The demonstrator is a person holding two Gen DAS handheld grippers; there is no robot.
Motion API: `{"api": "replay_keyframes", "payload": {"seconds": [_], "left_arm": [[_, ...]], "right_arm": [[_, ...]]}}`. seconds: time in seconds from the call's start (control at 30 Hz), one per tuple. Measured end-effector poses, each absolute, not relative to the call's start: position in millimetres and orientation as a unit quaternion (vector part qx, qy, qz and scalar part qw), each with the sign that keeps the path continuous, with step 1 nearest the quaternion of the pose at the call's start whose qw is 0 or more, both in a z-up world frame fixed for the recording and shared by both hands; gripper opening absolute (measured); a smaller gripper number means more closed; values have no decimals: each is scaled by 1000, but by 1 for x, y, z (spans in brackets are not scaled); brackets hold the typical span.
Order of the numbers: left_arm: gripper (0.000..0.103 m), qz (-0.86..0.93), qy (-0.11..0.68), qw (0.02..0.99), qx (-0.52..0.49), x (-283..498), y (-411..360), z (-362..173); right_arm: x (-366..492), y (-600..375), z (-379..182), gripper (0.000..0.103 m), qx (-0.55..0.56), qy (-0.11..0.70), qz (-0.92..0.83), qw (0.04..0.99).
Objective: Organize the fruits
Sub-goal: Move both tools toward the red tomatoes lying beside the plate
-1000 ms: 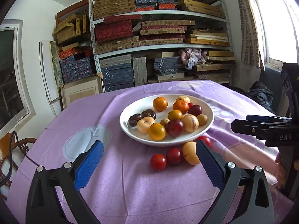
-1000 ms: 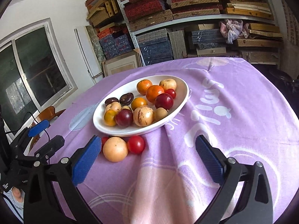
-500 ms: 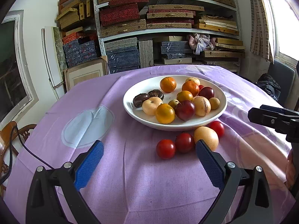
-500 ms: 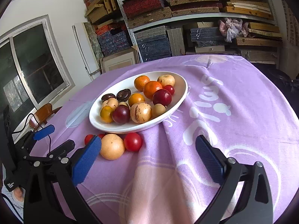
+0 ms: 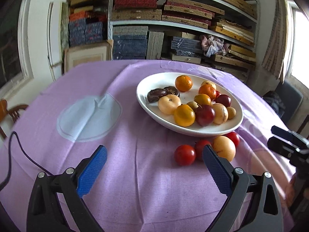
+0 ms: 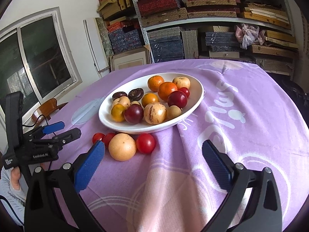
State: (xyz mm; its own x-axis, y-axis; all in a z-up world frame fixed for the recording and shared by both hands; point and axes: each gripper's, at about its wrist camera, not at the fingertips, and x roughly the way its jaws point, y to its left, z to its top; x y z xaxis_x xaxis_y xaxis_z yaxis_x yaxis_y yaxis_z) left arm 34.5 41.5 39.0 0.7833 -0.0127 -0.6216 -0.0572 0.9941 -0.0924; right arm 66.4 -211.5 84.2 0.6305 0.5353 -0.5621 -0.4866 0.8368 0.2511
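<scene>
Four loose fruits [image 6: 122,146] sit just beside the white oval plate [image 6: 197,98], waiting to go in; left gripper [image 5: 154,171] and right gripper [image 6: 153,165] both gape wide, holding nothing.

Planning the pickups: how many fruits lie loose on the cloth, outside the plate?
4, clustered before the plate: one large pale-orange fruit, one red fruit right of it, two red fruits left. None seems hidden.

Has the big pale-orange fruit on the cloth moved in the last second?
No. The pale-orange fruit keeps its spot in front of the white plate, between the same red fruits; only the cameras shifted.
</scene>
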Motion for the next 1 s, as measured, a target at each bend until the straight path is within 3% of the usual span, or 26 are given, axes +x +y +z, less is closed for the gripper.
{"api": "replay_keyframes", "payload": {"seconds": [0.67, 1.0], "left_arm": [[100, 26, 398, 917, 9, 84, 21, 16], [99, 47, 428, 902, 26, 84, 52, 9]], "right_arm": [[69, -217, 82, 99, 61, 336, 291, 894], [70, -216, 81, 99, 63, 341, 298, 889]]}}
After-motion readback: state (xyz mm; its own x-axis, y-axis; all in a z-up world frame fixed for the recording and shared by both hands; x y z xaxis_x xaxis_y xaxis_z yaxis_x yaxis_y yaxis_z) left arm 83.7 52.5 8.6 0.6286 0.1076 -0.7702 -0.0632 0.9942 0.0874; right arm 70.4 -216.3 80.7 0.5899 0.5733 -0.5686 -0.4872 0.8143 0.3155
